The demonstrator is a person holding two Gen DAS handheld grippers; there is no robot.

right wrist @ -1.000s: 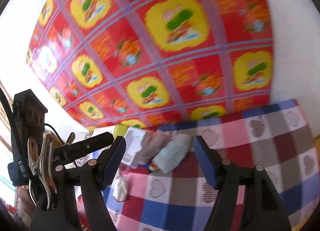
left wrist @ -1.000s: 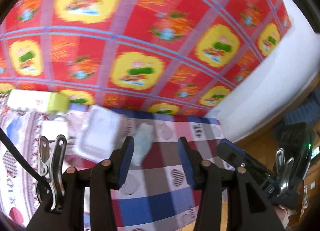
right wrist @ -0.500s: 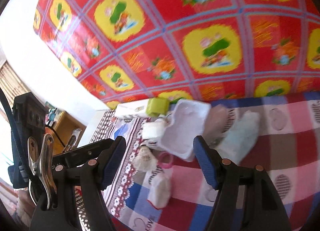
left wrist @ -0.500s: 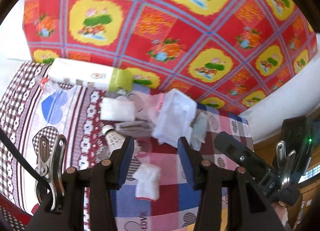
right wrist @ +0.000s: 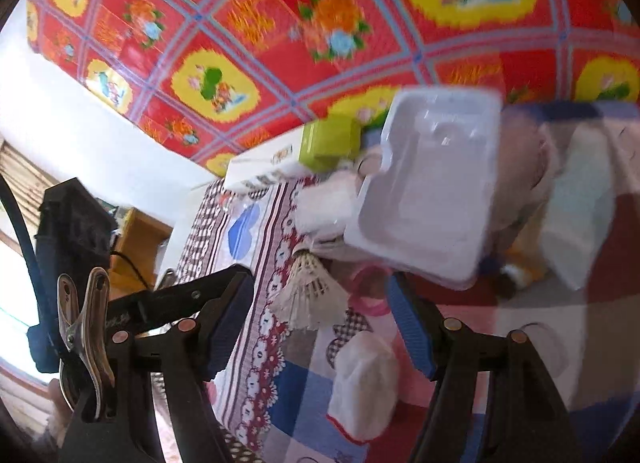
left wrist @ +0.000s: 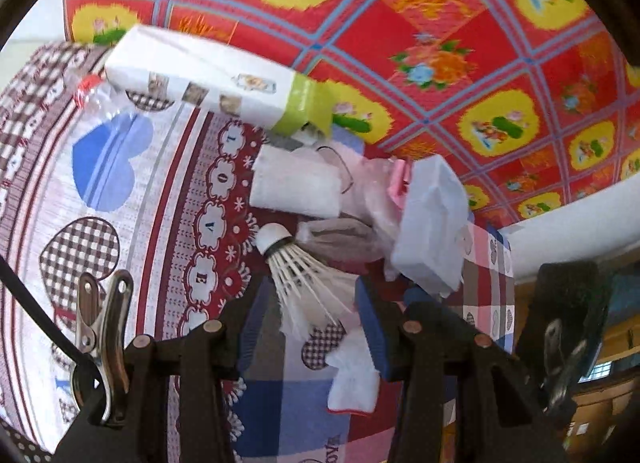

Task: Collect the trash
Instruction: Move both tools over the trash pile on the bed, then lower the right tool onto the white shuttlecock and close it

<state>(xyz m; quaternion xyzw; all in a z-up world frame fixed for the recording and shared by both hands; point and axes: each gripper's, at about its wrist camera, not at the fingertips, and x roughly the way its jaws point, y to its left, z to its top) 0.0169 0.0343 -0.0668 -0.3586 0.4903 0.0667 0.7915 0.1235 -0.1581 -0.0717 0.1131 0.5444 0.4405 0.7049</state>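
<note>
While I hover, left gripper [left wrist: 308, 327] half open astride shuttlecock [left wrist: 296, 263], untouched, right gripper [right wrist: 320, 323] wider, empty, near tray [right wrist: 432, 199].

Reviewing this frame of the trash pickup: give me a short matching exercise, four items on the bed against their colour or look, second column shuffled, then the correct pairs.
Items:
1. shuttlecock
2. long box
3. plastic tray
4. crumpled tissue

Looks:
A. white with a lime-green end
B. white feathers, rounded cork tip
C. soft white wad with a red edge, nearest the camera
D. white moulded shell, hollow side showing

Pairs: 1-B, 2-A, 3-D, 4-C
</note>
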